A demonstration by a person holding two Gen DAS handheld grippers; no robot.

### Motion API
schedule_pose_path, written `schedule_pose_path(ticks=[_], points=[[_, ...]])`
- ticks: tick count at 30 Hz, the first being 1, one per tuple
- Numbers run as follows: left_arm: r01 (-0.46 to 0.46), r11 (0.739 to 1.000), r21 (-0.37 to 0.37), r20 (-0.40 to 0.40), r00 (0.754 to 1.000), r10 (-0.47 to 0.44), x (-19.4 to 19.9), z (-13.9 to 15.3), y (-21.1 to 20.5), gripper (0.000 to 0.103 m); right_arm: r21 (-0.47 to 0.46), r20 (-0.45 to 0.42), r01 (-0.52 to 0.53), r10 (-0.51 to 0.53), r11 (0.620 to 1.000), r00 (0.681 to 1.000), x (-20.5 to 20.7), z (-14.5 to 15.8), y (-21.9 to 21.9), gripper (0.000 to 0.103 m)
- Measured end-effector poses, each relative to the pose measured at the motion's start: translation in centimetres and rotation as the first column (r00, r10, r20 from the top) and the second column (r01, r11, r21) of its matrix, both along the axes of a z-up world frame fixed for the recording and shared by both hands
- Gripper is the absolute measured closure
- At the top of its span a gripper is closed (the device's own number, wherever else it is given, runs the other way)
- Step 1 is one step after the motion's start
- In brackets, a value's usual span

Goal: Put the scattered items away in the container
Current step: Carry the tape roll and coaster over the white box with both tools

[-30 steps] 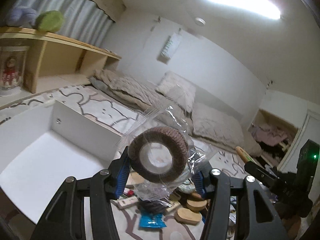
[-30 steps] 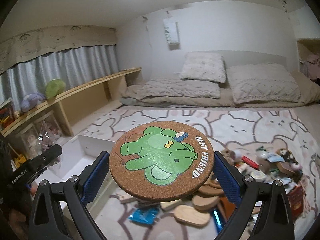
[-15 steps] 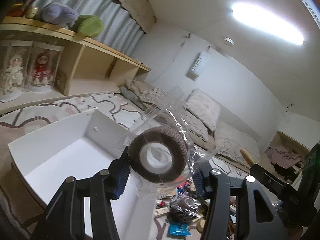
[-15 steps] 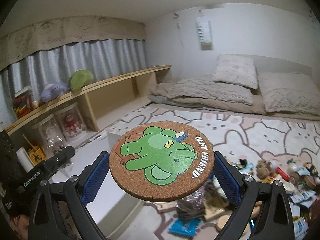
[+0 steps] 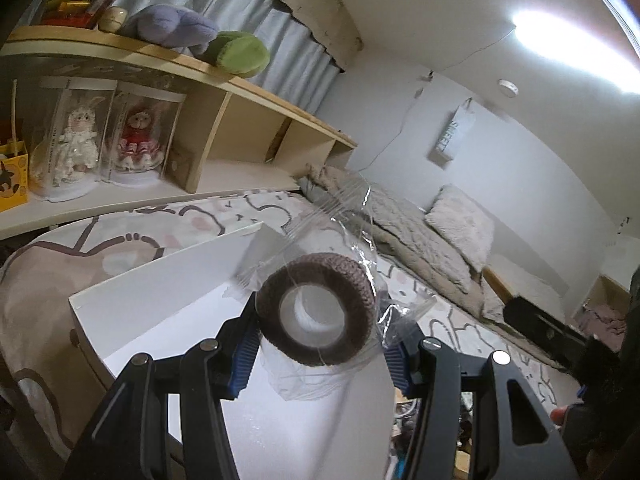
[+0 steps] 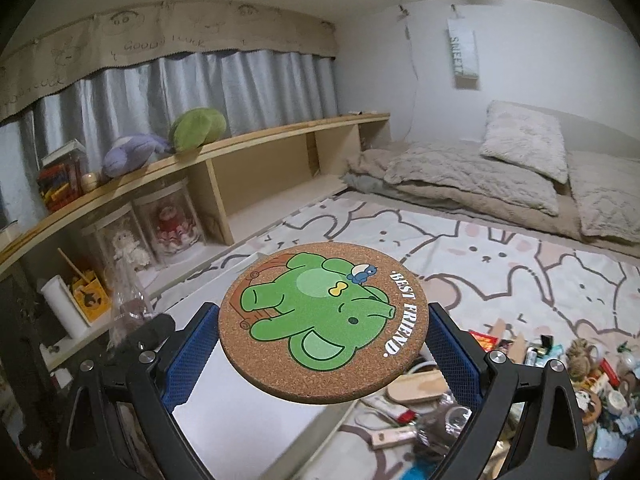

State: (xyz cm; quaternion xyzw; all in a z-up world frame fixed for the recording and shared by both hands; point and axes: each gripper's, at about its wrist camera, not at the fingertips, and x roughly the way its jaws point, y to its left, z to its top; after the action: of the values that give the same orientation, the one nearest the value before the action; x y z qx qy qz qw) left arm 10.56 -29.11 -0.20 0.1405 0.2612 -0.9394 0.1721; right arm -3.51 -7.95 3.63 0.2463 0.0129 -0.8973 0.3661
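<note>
My left gripper (image 5: 320, 354) is shut on a brown bandage roll in a clear plastic bag (image 5: 318, 316), held above the white box (image 5: 160, 292), whose inside shows empty. My right gripper (image 6: 324, 344) is shut on a round cork coaster (image 6: 320, 320) with a green elephant and "BEST FRIEND" on it, held flat above the same white box (image 6: 248, 412). Scattered items (image 6: 560, 376) lie in a heap on the rug to the right of the box. The left gripper (image 6: 132, 328) with its bag also shows at the left of the right wrist view.
A wooden shelf (image 6: 224, 160) runs along the left wall with dolls in clear cases (image 5: 100, 136), plush toys (image 5: 200, 36) and a yellow box (image 6: 90, 298). Bedding and pillows (image 6: 520, 176) lie at the far wall. A bunny-patterned rug (image 6: 500, 256) covers the floor.
Both grippers have swung left, from over the heap of items to over the white box, each still holding its item. The shelf with the dolls has come into view.
</note>
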Motion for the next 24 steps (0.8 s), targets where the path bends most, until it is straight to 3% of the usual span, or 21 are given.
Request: schedule_pose_path(ticks=[24], points=[[-0.073, 0.997, 0.038, 0.026, 0.997, 0.072, 0.2, -1.8, -3.1, 0.049, 0.170, 0.220, -0.132, 0.093, 0.977, 0.971, -4.7, -6.6, -11.3, 0.004]])
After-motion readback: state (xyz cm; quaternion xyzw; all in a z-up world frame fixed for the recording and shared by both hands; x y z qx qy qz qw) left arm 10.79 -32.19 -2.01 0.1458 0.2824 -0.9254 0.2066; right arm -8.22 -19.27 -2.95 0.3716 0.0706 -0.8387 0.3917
